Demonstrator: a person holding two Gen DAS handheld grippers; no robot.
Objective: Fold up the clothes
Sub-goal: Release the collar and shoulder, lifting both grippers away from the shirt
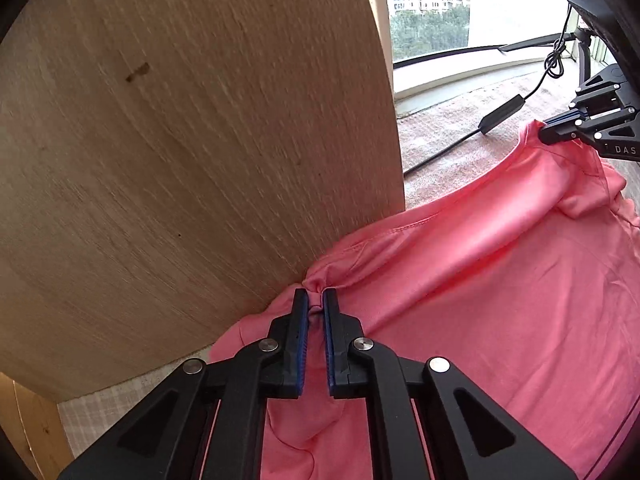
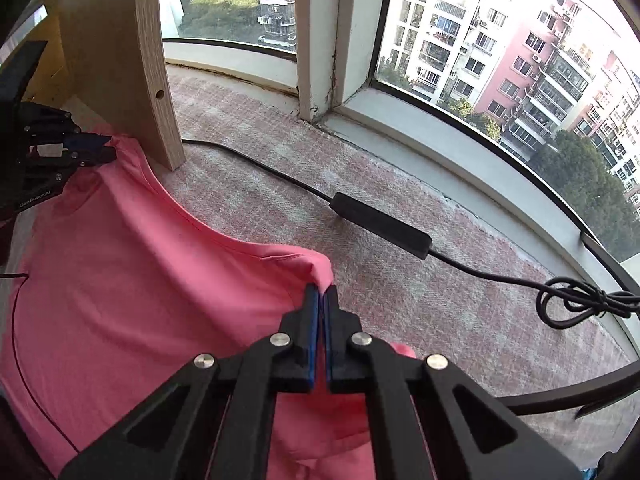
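**Inspector A:** Setting: a checked, pinkish-grey covered surface [image 2: 360, 216] running up to a curved window [image 2: 500, 60] that looks out on apartment blocks. A wooden panel [image 1: 192, 140] stands upright on the left. A black cable with an inline adapter [image 2: 382, 224] lies across the covering, apart from the garment.

**Inspector B:** And the item under work?

**Inspector A:** One pink garment [image 1: 500, 300], probably a T-shirt, spread over the covering with its far edge close to the foot of the wooden panel. The left gripper [image 1: 316, 300] is pinched narrow on a bunched bit of cloth at that edge. The right gripper [image 2: 321, 296] is likewise closed tight on the other end of the same edge, where a stitched seam runs between the two grips.

**Inspector B:** Progress against the task?

**Inspector A:** In my judgement, early. Both corners are taken and the edge between them hangs in a shallow sag, so the cloth looks lifted slightly, not flat. No finished fold line is visible; the body of the garment lies loose and rumpled toward the cameras.

**Inspector B:** Outstanding?

**Inspector A:** Carrying the held edge over to make a fold, then any further folds and tidying. How much of the garment lies behind the grippers cannot be told.
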